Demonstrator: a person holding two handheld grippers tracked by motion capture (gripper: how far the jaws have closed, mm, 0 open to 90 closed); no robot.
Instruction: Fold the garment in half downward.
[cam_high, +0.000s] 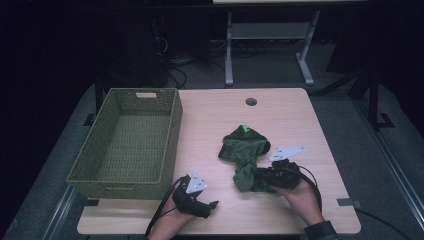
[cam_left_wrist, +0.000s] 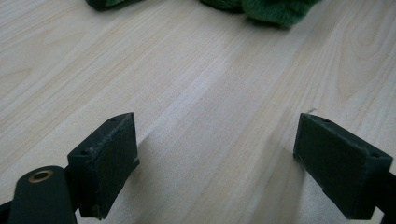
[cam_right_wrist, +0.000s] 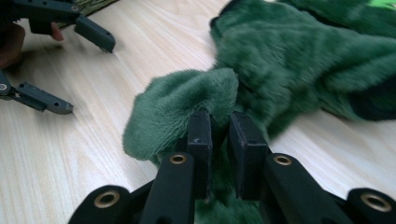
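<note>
We count one dark green fleece garment (cam_high: 245, 155), crumpled on the light wooden table (cam_high: 300, 125) right of centre, near the front edge. One woven olive-green rectangular basket (cam_high: 131, 140) stands at the table's left side, well apart from the garment. Two grippers are present. The right gripper (cam_right_wrist: 219, 126) has its jaws nearly together, a fold of the fleece caught in the narrow gap between them. The left gripper (cam_left_wrist: 215, 154) rests low over bare wood near the front edge, jaws spread wide, nothing between them.
</note>
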